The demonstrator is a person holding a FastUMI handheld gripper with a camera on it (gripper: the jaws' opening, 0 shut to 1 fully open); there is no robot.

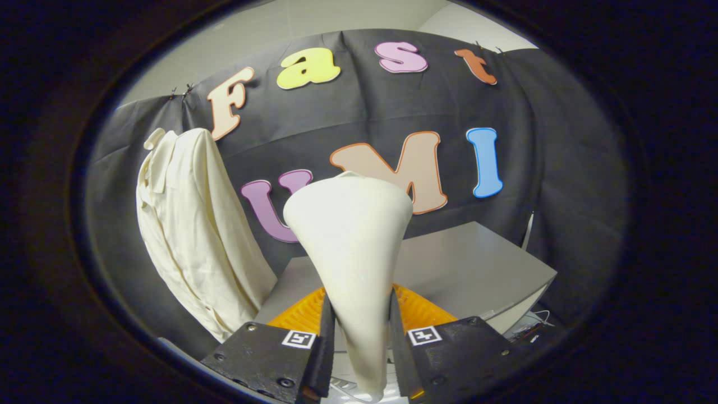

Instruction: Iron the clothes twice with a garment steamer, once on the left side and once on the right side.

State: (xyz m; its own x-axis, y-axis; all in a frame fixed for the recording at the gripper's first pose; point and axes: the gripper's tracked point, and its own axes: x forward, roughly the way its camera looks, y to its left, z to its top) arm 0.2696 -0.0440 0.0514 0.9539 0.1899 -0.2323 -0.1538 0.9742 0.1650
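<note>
The gripper (359, 342) is clenched on the garment steamer (352, 252), head raised, so it can reach the shirt (190, 224) hanging nearby.

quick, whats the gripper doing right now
Gripper: shut on the garment steamer, both fingers pressing its handle, its head raised ahead of them; the shirt hangs beyond, untouched.

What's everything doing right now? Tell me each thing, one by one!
Cream cone-shaped garment steamer: held upright between the fingers, wide head up, away from the shirt.
Gripper: shut on the steamer's handle.
Cream shirt: hanging against the black cloth wall, beside and beyond the steamer.
Grey table: beyond the fingers.
</note>
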